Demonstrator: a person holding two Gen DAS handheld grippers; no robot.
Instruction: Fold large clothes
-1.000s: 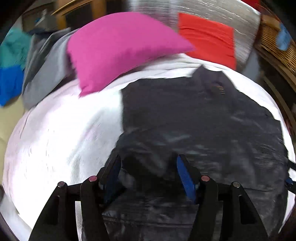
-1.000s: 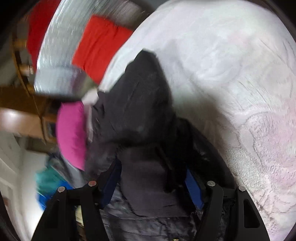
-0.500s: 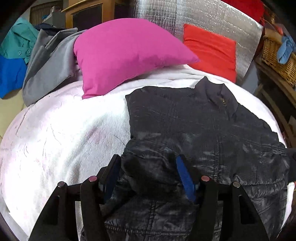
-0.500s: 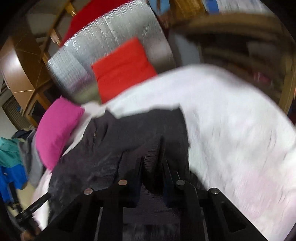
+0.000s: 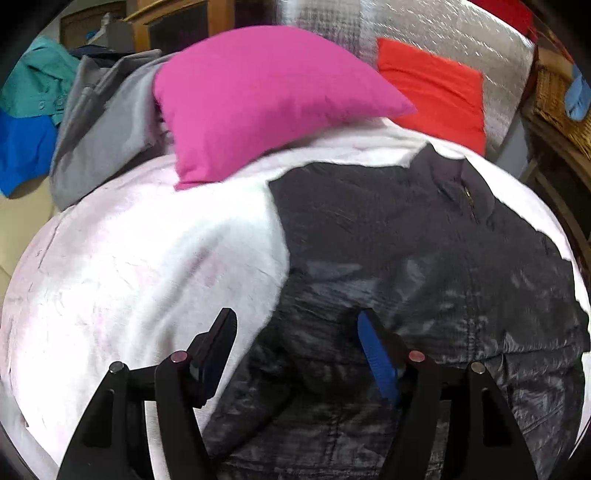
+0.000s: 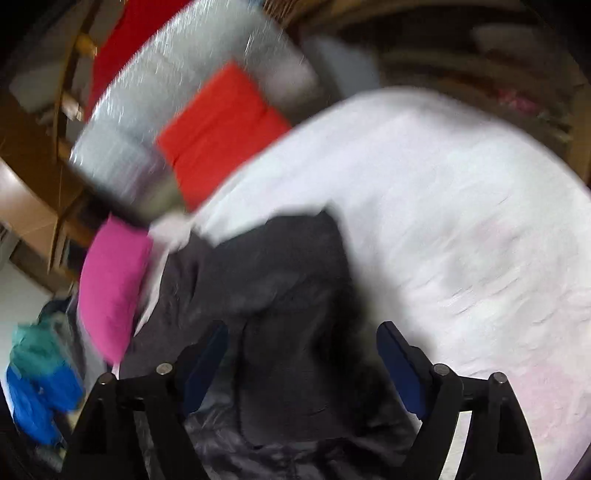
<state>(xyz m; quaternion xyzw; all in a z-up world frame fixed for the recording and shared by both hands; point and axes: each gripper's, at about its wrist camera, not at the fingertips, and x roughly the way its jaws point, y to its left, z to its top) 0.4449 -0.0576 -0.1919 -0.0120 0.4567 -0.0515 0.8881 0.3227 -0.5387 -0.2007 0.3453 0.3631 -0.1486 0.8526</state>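
A black quilted jacket [image 5: 424, 258] lies spread on the white bedspread [image 5: 140, 266], collar toward the pillows. My left gripper [image 5: 295, 325] is open just above the jacket's lower left edge, its fingers apart with nothing between them. In the blurred right wrist view the same jacket [image 6: 280, 280] lies below my right gripper [image 6: 301, 339], which is open with its jaws wide over the jacket's right side and sleeve.
A pink pillow [image 5: 258, 103] and a red cushion [image 5: 436, 92] lie at the head of the bed against a silver padded board [image 5: 369, 33]. Grey, teal and blue clothes [image 5: 74, 110] are heaped at the left. A wicker basket [image 5: 557, 99] stands at the right.
My right gripper was shut on the jacket's sleeve half a second ago and has now opened and let it go. My left gripper has shifted slightly left, off the jacket's hem.
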